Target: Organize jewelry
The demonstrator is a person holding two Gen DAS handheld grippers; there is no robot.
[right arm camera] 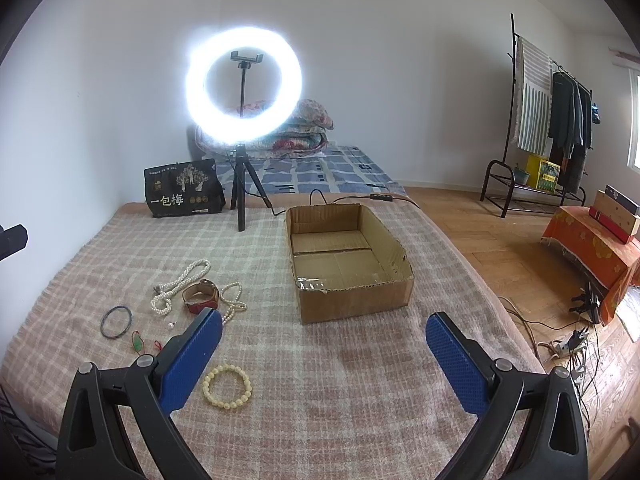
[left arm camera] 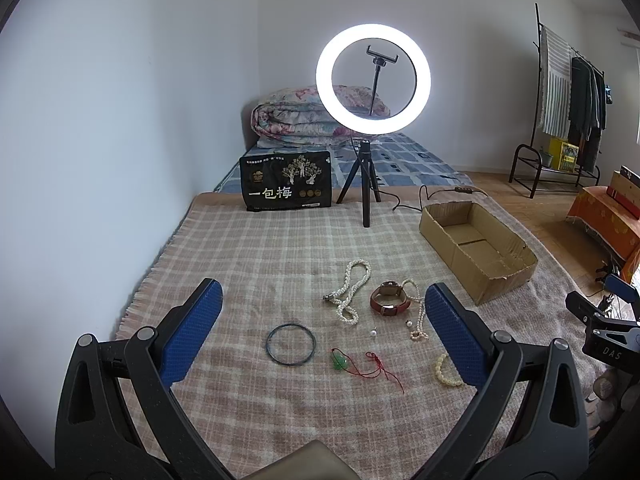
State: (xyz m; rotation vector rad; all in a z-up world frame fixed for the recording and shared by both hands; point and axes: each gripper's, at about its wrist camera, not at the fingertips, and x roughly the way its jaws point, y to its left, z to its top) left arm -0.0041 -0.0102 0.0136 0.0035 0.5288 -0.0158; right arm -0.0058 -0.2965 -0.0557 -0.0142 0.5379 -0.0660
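Jewelry lies on a plaid blanket [left arm camera: 248,248]: a white pearl necklace [left arm camera: 352,290], a brown leather watch [left arm camera: 390,299], a thin pearl strand [left arm camera: 418,314], a dark bangle [left arm camera: 291,345], a green pendant on red cord [left arm camera: 340,362], a cream bead bracelet [left arm camera: 446,372] and a loose pearl earring [left arm camera: 373,333]. My left gripper [left arm camera: 322,300] is open above them, empty. My right gripper [right arm camera: 323,332] is open and empty, in front of the empty cardboard box [right arm camera: 348,264]. The cream bracelet [right arm camera: 227,387] lies by its left finger.
A lit ring light on a tripod [left arm camera: 370,128] and a black snack bag [left arm camera: 286,186] stand at the blanket's far edge. A cable [right arm camera: 320,198] runs behind the box. The bed's right edge drops to wooden floor with cords [right arm camera: 568,344]. The right gripper's body shows in the left view [left arm camera: 604,328].
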